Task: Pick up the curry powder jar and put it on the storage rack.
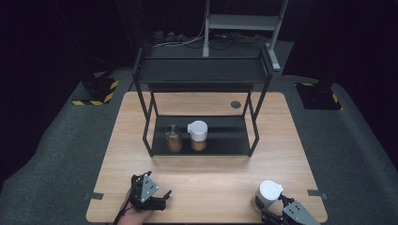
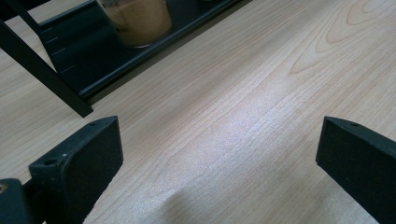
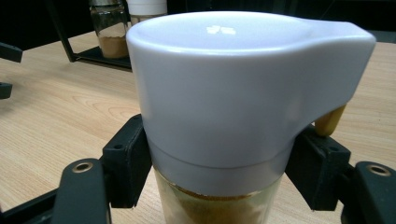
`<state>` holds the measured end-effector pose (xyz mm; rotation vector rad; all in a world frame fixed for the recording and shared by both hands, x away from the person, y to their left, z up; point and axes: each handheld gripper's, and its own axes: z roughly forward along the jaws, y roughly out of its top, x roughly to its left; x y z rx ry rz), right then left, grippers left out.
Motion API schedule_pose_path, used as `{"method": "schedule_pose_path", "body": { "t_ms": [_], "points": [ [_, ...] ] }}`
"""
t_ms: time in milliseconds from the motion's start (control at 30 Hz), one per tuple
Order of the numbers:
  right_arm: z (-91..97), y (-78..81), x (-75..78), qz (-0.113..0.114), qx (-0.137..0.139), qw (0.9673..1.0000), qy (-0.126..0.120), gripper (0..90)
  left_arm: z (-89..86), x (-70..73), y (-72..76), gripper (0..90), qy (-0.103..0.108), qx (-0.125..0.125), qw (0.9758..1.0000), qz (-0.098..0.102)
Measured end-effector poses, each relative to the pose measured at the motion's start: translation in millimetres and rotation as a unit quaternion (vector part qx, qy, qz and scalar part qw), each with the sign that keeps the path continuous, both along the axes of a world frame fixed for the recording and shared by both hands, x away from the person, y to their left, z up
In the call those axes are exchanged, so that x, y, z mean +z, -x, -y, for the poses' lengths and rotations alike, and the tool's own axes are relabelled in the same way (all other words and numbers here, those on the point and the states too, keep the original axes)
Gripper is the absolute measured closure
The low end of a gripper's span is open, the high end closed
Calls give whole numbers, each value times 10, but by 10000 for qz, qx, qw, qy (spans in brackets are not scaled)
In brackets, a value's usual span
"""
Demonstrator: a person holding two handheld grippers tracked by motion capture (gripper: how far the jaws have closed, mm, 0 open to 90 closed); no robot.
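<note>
A glass jar with a white spouted lid stands upright near the front right corner of the wooden table, its long axis vertical, and the right gripper has it clamped, one black jaw pressed against each side of the glass just under the lid's rim. The jar holds a tan-brown powder, seen through the glass below the lid in the right gripper view. That view shows the lid's spout jutting to its right, with a small yellow part beneath the overhang; in the high view the same jar shows as a white top with the spout towards the right. On the lower shelf of the black metal rack at the table's middle stand two more jars just beside each other: a glass jar on the left holding brown powder, and a second jar with a white spouted lid on the right, also with brown contents. The left gripper sits near the front left edge, its jaws spread wide with nothing but bare wood between them in the left gripper view, where the powder-filled jar on the shelf appears close up.
</note>
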<state>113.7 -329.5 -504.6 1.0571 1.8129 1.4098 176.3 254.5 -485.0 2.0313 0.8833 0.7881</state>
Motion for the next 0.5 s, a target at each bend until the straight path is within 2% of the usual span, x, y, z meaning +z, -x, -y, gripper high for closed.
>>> {"method": "schedule_pose_path", "body": {
  "t_ms": [500],
  "points": [
    [-13, -11, -5, -4, -65, 9999, -82, 304, -9, 2, -6, 9, 14, -16, 10000, -13]
  ]
}}
